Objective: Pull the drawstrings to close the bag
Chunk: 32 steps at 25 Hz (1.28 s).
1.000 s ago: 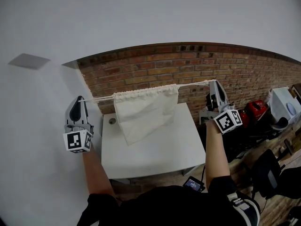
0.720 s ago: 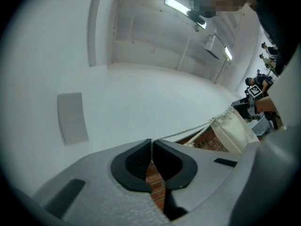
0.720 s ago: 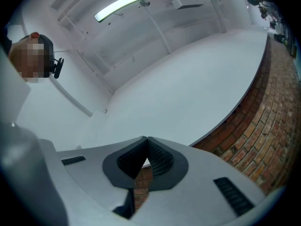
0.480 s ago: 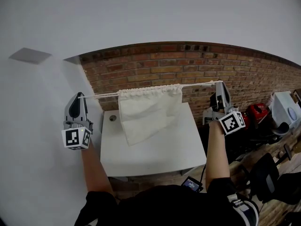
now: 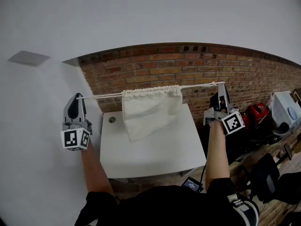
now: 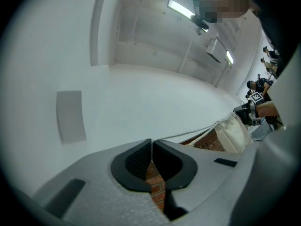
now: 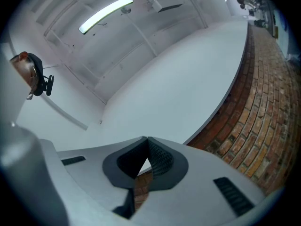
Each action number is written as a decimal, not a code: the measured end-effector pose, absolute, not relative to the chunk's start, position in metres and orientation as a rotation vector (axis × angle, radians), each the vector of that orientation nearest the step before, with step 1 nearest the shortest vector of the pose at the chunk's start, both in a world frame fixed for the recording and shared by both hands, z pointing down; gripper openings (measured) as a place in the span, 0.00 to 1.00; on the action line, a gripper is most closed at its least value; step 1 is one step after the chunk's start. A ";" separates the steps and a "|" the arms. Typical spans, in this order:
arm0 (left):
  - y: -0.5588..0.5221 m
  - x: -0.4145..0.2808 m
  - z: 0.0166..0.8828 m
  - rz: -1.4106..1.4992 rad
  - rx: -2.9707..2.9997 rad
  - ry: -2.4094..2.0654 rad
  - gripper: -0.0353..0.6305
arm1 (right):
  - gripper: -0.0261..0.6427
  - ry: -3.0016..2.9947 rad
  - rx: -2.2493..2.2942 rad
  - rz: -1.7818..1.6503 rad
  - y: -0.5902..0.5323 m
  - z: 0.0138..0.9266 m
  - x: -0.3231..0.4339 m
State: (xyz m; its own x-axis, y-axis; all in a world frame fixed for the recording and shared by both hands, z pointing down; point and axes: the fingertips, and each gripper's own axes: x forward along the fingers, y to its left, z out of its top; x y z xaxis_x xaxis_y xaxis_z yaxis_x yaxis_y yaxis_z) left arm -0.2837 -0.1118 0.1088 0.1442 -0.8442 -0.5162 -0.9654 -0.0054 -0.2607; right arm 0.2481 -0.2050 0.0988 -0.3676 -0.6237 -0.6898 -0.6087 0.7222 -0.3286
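Note:
A cream cloth bag (image 5: 150,111) hangs above the white table (image 5: 155,152) from its drawstring (image 5: 103,95), which is stretched level between my two grippers. The bag's mouth is gathered into ruffles along the cord. My left gripper (image 5: 78,98) at the left is shut on one cord end; in the left gripper view the drawstring (image 6: 193,132) leaves the closed left gripper (image 6: 151,141) and runs right to the bag (image 6: 235,128). My right gripper (image 5: 221,84) is shut on the other cord end. In the right gripper view the right gripper (image 7: 146,140) has its jaws together and the cord is hidden.
A brick wall (image 5: 202,67) stands behind the table. Right of the table are a red object (image 5: 256,109), a white container (image 5: 284,102) and a black chair (image 5: 270,173). A small device (image 5: 193,183) hangs at the table's front edge. The table has a round hole (image 5: 112,120).
The right gripper has shifted outward to the right with the cord. The bag's gathered mouth has become narrower and the bag has slid slightly right along the cord.

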 end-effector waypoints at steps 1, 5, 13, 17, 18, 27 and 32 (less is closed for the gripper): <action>-0.112 -0.284 0.108 0.287 -1.878 1.726 0.08 | 0.05 2.070 -0.935 -0.021 -0.205 0.099 0.249; -0.115 -0.285 0.110 0.289 -1.888 1.725 0.08 | 0.05 2.071 -0.943 -0.021 -0.207 0.103 0.251; -0.117 -0.289 0.112 0.257 -1.886 1.720 0.08 | 0.05 2.071 -0.950 -0.036 -0.211 0.108 0.256; -0.115 -0.297 0.114 0.287 -1.895 1.732 0.08 | 0.05 2.069 -0.957 -0.043 -0.213 0.109 0.258; -0.114 -0.298 0.115 0.298 -1.900 1.733 0.08 | 0.05 2.072 -0.958 -0.039 -0.212 0.109 0.258; -0.112 -0.311 0.113 0.301 -1.884 1.749 0.08 | 0.05 2.067 -0.945 -0.048 -0.215 0.109 0.256; -0.110 -0.316 0.111 0.279 -1.865 1.756 0.08 | 0.05 2.061 -0.927 -0.071 -0.217 0.109 0.255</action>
State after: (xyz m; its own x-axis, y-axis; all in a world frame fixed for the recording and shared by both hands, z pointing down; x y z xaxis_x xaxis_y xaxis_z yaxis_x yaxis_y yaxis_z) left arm -0.3161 -0.1097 0.1107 0.1218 -0.8519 -0.5094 -0.9679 0.0117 -0.2511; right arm 0.2555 -0.2168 0.1091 -0.3615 -0.6358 -0.6820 -0.5873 0.7234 -0.3631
